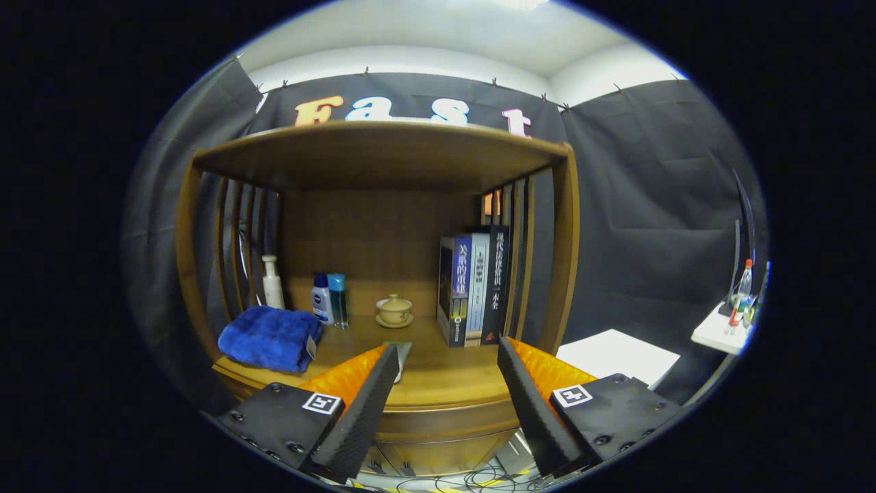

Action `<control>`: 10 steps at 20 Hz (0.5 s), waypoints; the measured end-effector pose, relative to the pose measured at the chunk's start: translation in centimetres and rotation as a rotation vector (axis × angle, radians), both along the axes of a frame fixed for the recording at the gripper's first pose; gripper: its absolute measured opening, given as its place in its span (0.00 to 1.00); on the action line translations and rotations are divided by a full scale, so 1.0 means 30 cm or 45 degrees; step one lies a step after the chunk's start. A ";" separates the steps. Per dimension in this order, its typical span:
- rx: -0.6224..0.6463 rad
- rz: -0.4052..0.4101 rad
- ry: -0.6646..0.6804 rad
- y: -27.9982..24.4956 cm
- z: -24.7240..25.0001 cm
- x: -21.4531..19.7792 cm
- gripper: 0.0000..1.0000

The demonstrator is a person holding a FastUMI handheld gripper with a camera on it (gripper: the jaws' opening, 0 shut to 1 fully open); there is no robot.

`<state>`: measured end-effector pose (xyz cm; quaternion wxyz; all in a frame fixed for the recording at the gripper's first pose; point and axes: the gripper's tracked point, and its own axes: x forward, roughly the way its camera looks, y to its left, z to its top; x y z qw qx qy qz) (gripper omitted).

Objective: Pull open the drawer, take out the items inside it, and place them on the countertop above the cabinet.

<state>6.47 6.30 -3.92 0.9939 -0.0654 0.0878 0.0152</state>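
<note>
A wooden cabinet stands ahead, and its countertop point(438, 380) lies just beyond my fingers. My gripper point(448, 348) hovers open over the countertop's front edge with nothing between its fingers. Below that edge the cabinet's curved front point(445, 428), where the drawer sits, shows between the fingers; I cannot tell whether the drawer stands open. On the countertop rest a folded blue towel point(270, 337), a white pump bottle point(272, 282), two small blue bottles point(328, 298), a lidded tea cup on a saucer point(394, 310) and several upright books point(473, 287). A small flat greyish item point(402, 357) lies by the left fingertip.
A wooden top board point(383, 147) and slatted side walls point(236, 239) close in the countertop space. To the right stand a white surface point(619, 356) and a white table point(718, 332) with a clear bottle point(742, 284). Cables point(452, 479) lie on the floor below the cabinet.
</note>
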 end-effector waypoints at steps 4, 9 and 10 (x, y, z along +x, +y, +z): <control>0.167 0.064 -0.034 0.061 0.114 -0.060 0.96; 0.232 0.039 -0.108 0.039 0.216 -0.090 0.95; 0.219 0.034 -0.112 0.034 0.220 -0.092 0.95</control>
